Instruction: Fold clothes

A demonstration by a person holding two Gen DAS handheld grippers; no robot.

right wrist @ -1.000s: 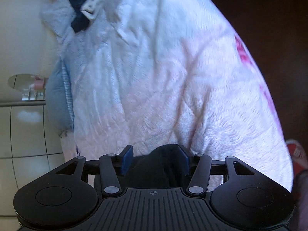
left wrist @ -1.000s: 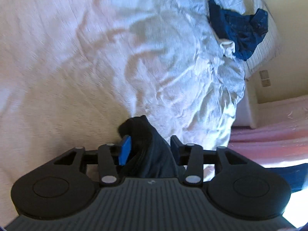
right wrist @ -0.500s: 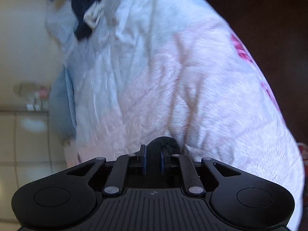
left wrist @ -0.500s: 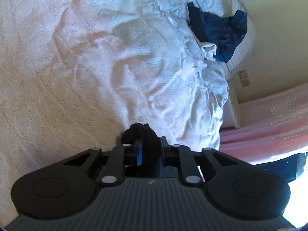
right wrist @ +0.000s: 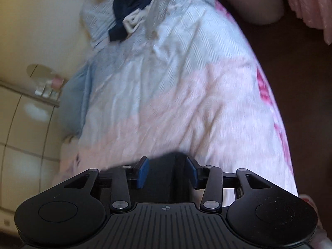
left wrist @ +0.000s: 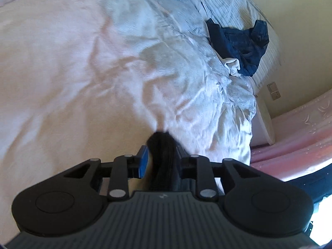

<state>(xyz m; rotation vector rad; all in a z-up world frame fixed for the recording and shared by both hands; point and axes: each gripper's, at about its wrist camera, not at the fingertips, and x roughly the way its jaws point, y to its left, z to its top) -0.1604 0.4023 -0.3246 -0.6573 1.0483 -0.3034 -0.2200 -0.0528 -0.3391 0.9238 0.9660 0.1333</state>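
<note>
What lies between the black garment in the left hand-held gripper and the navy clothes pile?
Only rumpled bedspread, shown in the left wrist view; nothing else lies on that stretch.

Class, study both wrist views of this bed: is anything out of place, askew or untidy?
Yes. A dark navy garment lies crumpled in a heap with a white piece near the striped pillow, unfolded. The bedspread is wrinkled. Nothing looks spilled or damaged.

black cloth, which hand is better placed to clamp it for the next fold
Probably left: both tools' jaws have just been opening, but the left tool stands narrower, with the black cloth bunched against one pad. The right tool gapes wider around it.
</note>
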